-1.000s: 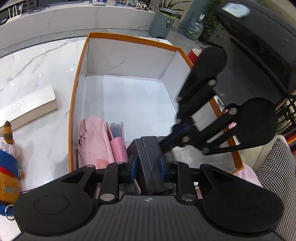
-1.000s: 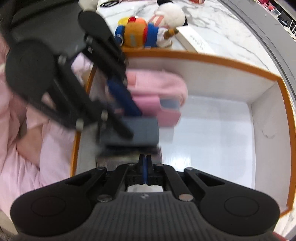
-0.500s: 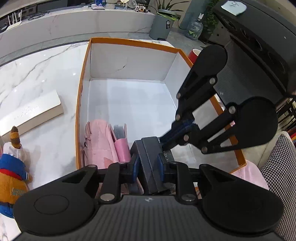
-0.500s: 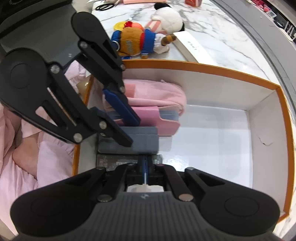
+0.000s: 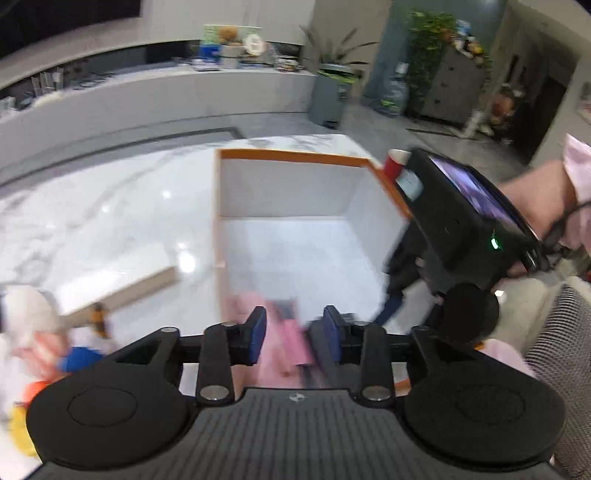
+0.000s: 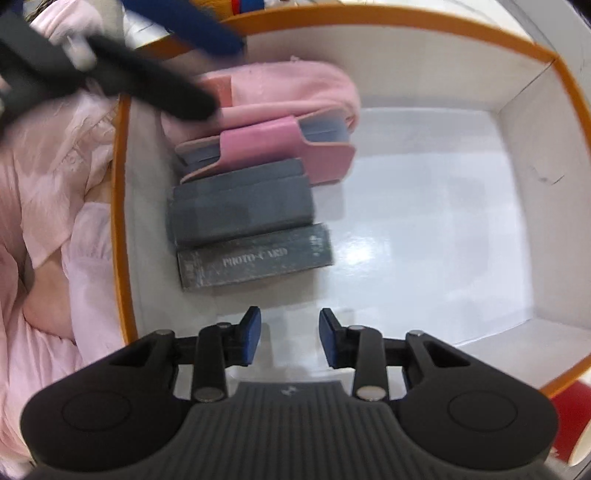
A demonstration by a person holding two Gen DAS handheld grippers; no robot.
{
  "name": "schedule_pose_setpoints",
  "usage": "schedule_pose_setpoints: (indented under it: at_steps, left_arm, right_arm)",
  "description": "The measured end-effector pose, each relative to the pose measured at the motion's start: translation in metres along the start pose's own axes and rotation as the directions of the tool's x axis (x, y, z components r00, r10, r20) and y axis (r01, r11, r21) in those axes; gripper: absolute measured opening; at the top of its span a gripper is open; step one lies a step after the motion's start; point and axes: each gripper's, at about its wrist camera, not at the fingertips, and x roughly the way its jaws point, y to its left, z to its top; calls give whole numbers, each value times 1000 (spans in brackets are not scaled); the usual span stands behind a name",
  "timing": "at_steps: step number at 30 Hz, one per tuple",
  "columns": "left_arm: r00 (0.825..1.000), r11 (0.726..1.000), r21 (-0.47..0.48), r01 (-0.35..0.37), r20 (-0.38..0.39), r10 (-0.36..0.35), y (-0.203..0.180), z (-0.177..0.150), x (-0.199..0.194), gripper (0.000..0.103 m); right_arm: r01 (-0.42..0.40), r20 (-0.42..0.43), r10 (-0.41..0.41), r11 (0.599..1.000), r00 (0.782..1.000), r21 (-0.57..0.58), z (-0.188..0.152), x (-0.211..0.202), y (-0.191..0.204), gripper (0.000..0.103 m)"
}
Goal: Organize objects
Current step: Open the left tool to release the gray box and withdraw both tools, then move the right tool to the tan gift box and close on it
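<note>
1. Left gripper [image 5: 293, 338]: jaws opening, nothing pinched.
2. Right gripper [image 6: 290, 338]: jaws opening, empty, above box floor.
3. Orange-rimmed box [image 6: 120, 206] on bench [image 5: 110, 221]: pink pouch [image 6: 295, 92], pink case [image 6: 280, 147], grey case [image 6: 240, 206], photo-card box [image 6: 255, 258] in a row against one wall.

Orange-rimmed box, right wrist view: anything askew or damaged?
Mostly tidy. The pink pouch, pink card holder, grey case and photo-card box stand in a row against one wall. Only oddity: a small dark scuff on the orange-rimmed box's opposite inner wall.
</note>
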Motion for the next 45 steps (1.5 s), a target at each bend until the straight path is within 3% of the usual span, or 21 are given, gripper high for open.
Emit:
schedule_pose_setpoints:
  at_steps: [4, 7, 9, 10, 14, 19, 24, 25, 30, 31, 34, 37, 38, 39, 40, 42, 43, 44, 45]
  left_arm:
    - [994, 997, -52, -63, -87, 58, 16, -6, 1, 43]
    - [990, 994, -102, -32, -140, 17, 21, -15, 6, 43]
    - [987, 993, -122, -1, -159, -19, 23, -17, 9, 30]
    - [986, 992, -128, 8, -167, -29, 22, -19, 9, 30]
    - [986, 992, -129, -7, -164, -14, 15, -19, 7, 29]
    - [981, 987, -153, 56, -178, -83, 9, -26, 7, 29]
    - [985, 985, -159, 63, -147, -86, 12, -30, 6, 30]
    - [989, 986, -153, 58, -126, -78, 13, -30, 2, 30]
    - [998, 992, -129, 4, -58, -12, 19, -30, -30, 47]
    - [999, 991, -133, -5, -51, -2, 21, -31, -36, 47]
    - [999, 991, -128, -41, -31, 38, 25, -36, -51, 48]
    - [997, 989, -127, -73, -12, 72, 26, -47, -61, 48]
    - [997, 989, -127, -81, -7, 81, 27, -50, -63, 47]
    - [996, 988, -125, -89, -2, 89, 27, -53, -65, 47]
    - [995, 988, -124, -97, 4, 98, 26, -58, -66, 47]
    - [993, 985, -125, -117, 13, 120, 25, -67, -68, 47]
    - [991, 983, -128, -131, 16, 134, 25, -72, -69, 47]
    - [989, 981, -132, -142, 19, 145, 25, -76, -69, 47]
    - [988, 980, -133, -149, 22, 154, 25, -80, -69, 47]
  right_arm:
    - [28, -5, -28, 999, 1000, 35, 3, 7, 7, 36]
    - [34, 27, -35, 998, 999, 54, 4, 4, 12, 32]
    - [32, 50, -34, 998, 998, 52, 4, 0, 16, 29]
    - [30, 53, -33, 998, 998, 49, 4, -1, 18, 26]
    - [30, 59, -32, 999, 998, 35, 4, -6, 25, 24]
    - [57, -16, -57, 998, 998, -14, 6, -5, 37, 24]
    - [71, -41, -70, 997, 997, 12, 1, -8, 44, 24]
    - [88, -45, -87, 996, 995, 19, 0, -10, 46, 28]
    - [195, 3, -195, 978, 981, 80, -10, -40, 67, 38]
    - [215, 30, -220, 970, 975, 111, -12, -50, 73, 40]
    - [266, 117, -292, 944, 949, 197, -17, -75, 99, 59]
    - [338, 186, -402, 892, 897, 299, -19, -97, 114, 60]
    - [332, 218, -417, 880, 882, 341, -14, -104, 95, 60]
    - [326, 254, -436, 866, 863, 380, 8, -121, 101, 60]
    - [313, 291, -446, 858, 846, 407, 1, -101, 92, 61]
    - [273, 375, -460, 848, 805, 454, 6, -93, 116, 66]
    - [252, 404, -463, 844, 789, 474, -18, -125, 120, 68]
    - [232, 427, -466, 838, 775, 494, -14, -124, 133, 69]
    - [209, 443, -463, 835, 768, 510, -12, -97, 142, 69]
